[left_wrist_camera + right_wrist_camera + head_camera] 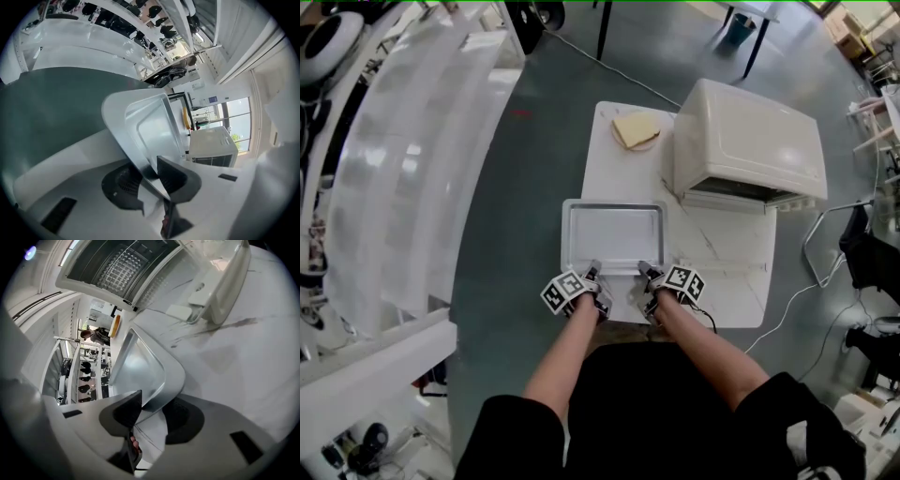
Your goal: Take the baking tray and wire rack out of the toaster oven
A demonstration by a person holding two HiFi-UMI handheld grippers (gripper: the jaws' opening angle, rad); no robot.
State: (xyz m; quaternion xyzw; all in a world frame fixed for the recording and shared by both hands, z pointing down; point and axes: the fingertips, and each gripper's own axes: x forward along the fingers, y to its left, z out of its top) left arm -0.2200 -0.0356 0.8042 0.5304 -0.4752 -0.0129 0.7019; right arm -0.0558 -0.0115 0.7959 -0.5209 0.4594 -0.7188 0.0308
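Note:
The silver baking tray (614, 234) lies flat on the white table (733, 302), in front and to the left of the cream toaster oven (750, 141). My left gripper (592, 275) and right gripper (649, 274) sit side by side at its near rim. In the left gripper view the tray (150, 126) rim runs between the jaws of the left gripper (150, 180), with a slight gap. The right gripper (152, 411) likewise straddles the tray (136, 366) rim, loosely. The wire rack (117, 266) shows inside the oven.
The oven's glass door (722, 246) hangs open over the table, its handle (225, 282) to the right of the tray. A slice of bread on a plate (636, 131) sits at the table's far side. A power cord (787, 305) trails off the right edge.

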